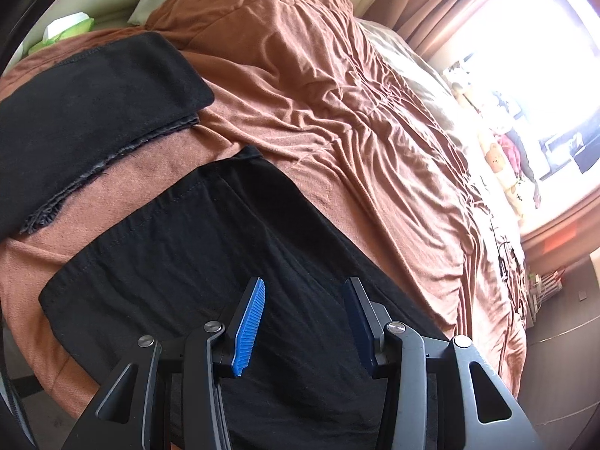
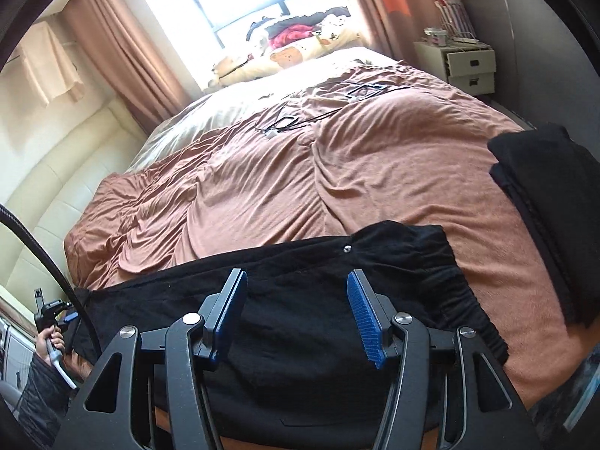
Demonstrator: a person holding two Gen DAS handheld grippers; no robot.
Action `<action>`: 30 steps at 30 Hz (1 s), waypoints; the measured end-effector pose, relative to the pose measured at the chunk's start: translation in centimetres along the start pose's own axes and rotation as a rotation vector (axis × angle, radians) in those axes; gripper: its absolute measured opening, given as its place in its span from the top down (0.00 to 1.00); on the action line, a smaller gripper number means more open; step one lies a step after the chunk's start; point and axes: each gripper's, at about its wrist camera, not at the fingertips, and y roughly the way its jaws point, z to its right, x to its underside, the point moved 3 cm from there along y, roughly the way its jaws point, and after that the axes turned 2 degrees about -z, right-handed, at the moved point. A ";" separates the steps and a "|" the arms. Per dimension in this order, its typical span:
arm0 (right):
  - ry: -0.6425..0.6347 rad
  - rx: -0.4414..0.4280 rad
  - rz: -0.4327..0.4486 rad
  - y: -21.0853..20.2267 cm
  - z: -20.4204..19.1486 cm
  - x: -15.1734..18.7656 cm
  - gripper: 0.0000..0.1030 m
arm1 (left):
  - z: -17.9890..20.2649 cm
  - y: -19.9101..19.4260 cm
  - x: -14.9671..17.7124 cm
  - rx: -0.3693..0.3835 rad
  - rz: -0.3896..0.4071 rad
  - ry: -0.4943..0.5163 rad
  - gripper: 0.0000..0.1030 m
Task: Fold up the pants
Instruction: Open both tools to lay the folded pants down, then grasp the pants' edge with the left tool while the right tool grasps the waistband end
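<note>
tongs parted, empty, above pants

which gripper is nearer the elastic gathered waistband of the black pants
Right. The right gripper hovers beside the waistband; the left gripper is over the plain leg end.

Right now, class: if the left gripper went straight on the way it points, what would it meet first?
Probably the black pants lying on the bed: the open left gripper points down at them, with nothing between. Depth is uncertain.
</note>
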 end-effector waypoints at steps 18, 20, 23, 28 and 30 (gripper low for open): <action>-0.272 -0.040 -0.196 15.4 -8.3 -3.5 0.48 | 5.0 7.4 -0.8 -0.102 -0.129 0.073 0.55; -0.300 -0.037 -0.219 17.2 -9.0 -3.7 0.48 | 5.5 8.3 -1.1 -0.114 -0.139 0.074 0.55; -0.344 -0.022 -0.257 19.7 -9.9 -4.0 0.48 | 6.0 9.9 -1.6 -0.145 -0.167 0.078 0.55; -0.451 -0.008 -0.316 23.8 -11.9 -3.8 0.48 | 6.2 12.1 -2.0 -0.219 -0.196 0.079 0.55; -0.483 -0.008 -0.339 25.0 -12.3 -3.6 0.48 | 6.0 12.8 -2.0 -0.241 -0.210 0.078 0.55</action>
